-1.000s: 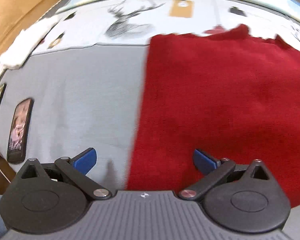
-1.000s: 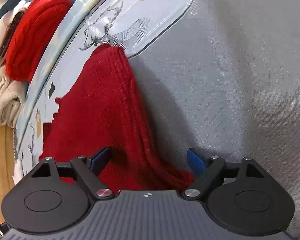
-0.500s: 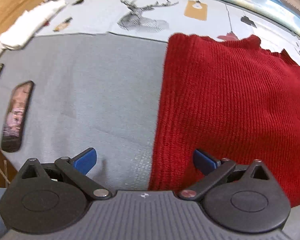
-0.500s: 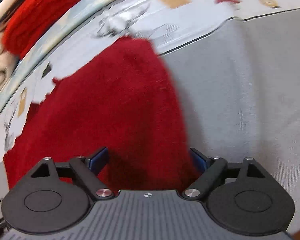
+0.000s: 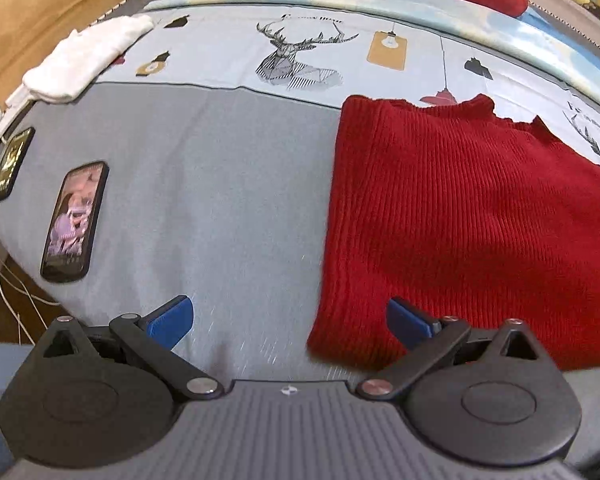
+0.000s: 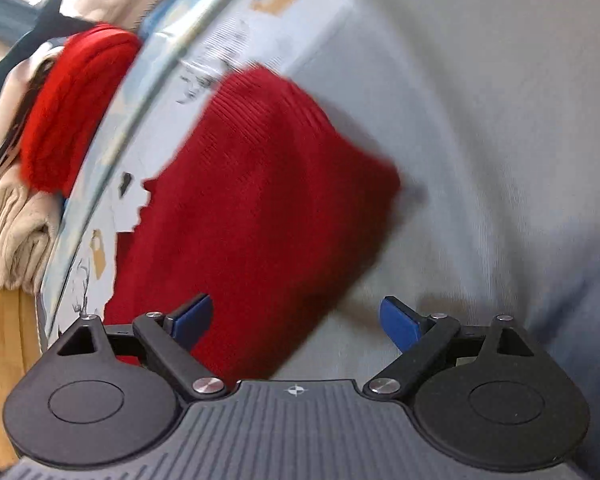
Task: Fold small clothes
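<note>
The left gripper (image 5: pixel 290 320) hangs with its jaws spread wide and nothing between them, above the grey sheet (image 5: pixel 204 184) beside the sweater's edge. The right gripper (image 6: pixel 296 322) has just been opening its jaws further and grips nothing either. The red sweater (image 5: pixel 460 216) lies folded flat on the bed, its top edge reaching the deer-print cover (image 5: pixel 300 56). Two phones (image 5: pixel 74 222) lie well to the left
</note>
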{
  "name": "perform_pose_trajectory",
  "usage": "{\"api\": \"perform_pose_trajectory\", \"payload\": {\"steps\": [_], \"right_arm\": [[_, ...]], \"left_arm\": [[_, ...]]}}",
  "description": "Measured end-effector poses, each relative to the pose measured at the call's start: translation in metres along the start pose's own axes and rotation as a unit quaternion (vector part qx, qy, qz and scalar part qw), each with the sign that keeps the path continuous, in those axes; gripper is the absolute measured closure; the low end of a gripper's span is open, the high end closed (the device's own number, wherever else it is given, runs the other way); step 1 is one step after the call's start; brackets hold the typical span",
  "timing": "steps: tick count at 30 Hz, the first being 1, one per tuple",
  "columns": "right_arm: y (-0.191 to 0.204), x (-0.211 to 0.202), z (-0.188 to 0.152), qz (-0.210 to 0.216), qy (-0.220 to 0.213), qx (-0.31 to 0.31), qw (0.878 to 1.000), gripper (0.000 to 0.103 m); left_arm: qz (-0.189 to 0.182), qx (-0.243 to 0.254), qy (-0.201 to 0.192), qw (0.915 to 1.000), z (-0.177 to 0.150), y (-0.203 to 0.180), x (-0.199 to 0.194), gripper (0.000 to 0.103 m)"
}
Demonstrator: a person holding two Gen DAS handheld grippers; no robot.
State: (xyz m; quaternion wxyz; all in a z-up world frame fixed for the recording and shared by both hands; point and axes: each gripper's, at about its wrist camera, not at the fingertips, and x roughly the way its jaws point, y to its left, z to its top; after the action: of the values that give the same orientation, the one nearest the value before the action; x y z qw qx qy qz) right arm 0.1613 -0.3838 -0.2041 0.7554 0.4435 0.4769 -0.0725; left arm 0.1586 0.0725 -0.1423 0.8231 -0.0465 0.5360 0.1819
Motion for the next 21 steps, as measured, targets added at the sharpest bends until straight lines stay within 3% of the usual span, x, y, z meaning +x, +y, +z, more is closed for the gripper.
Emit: {"api": "perform_pose_trajectory", "payload": {"steps": [7,15,21], "right_arm": [[-0.025,0.017,-0.015,0.04,-0.009,0.079,0.996,0.012],[-0.028,0.019,-0.015,0.043,-0.022,0.073,0.996,0.012],[-0.026,0.033,-0.004,0.018,-0.043,0.058,0.997,0.012]], "left_arm": [[-0.005,-0.017,0.01,0.9998,-0.011,0.014,-0.003,0.0],[-0.013,-0.006,0.016,0.9998,-0.008,0.004,0.0,0.0],[-0.009,0.004,0.021,0.9997,-0.009,-0.005,0.006,0.0]]}}
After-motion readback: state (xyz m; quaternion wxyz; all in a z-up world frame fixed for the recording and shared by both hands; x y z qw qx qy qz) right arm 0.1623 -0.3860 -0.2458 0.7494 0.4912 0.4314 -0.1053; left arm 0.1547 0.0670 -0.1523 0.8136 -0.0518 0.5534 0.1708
